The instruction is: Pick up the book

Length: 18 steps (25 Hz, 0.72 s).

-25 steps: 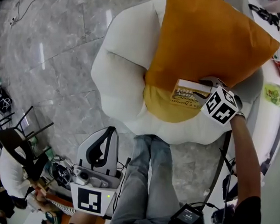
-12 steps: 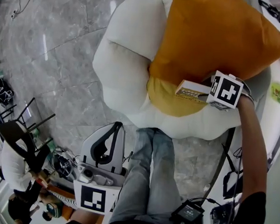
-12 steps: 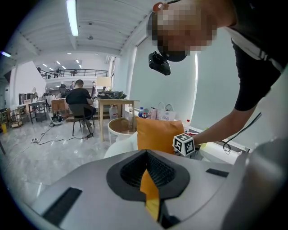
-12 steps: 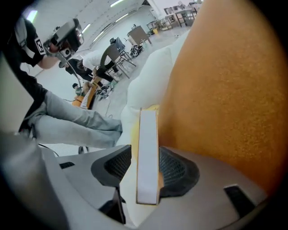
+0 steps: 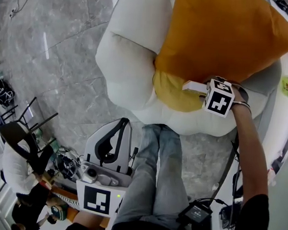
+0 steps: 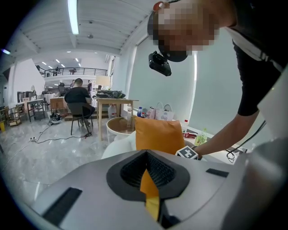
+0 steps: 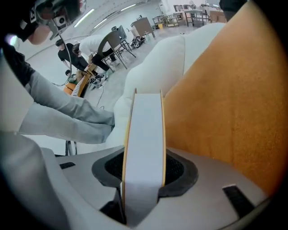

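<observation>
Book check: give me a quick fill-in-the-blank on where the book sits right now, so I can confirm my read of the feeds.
1. The right gripper, whose jaws have just been closing, is shut on the book, which faces its camera ____-on.
2. Behind the book leans the big cushion, coloured ____.
3. Below it lies the small cushion, coloured ____.
4. Both rest on a puffy seat, coloured ____.
Missing words: edge; orange; yellow; white.
</observation>
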Motion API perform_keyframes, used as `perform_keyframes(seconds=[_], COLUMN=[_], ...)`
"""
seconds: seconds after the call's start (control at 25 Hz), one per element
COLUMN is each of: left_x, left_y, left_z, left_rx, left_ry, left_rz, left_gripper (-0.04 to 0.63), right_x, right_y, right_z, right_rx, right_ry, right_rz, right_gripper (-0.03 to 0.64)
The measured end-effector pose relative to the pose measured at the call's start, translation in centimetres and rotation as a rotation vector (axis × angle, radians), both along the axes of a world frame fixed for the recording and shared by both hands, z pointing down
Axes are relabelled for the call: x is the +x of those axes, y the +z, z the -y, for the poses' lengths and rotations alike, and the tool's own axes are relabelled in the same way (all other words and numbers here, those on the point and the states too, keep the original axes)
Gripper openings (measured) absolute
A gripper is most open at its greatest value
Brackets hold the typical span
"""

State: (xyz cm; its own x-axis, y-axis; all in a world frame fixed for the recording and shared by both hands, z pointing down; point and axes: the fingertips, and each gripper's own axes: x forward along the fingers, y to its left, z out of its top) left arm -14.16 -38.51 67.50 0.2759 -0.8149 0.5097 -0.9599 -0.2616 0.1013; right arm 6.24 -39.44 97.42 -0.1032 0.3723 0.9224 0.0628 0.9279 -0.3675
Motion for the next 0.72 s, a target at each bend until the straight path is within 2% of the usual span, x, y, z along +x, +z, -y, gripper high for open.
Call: perform_keyframes(seconds=[0.08,0.4,0.72], left_x=[-0.3,-0.4,-0.1], left_y=[-0.1,-1.5,-5.9], left_z=[-0.2,-0.9,-1.2], left_rx=[0.005,0.011,0.058], left_ry=[0.000,0.009,0.038], left_rz=[0.003,-0.006,-0.010], left_gripper=[0.011,0.011,0.011], right_x=[-0.1,0.7,2.3], right_y=[0.3,-0.1,-5.3], right_z=[-0.2,-2.0,-1.8], right_rx=[0.029,0.141,0.174], right_ry=[0.021,0.026,0.070], right_rz=[-0.008,-0.061,-0.075], right_gripper=[0.161,0.153,0.152])
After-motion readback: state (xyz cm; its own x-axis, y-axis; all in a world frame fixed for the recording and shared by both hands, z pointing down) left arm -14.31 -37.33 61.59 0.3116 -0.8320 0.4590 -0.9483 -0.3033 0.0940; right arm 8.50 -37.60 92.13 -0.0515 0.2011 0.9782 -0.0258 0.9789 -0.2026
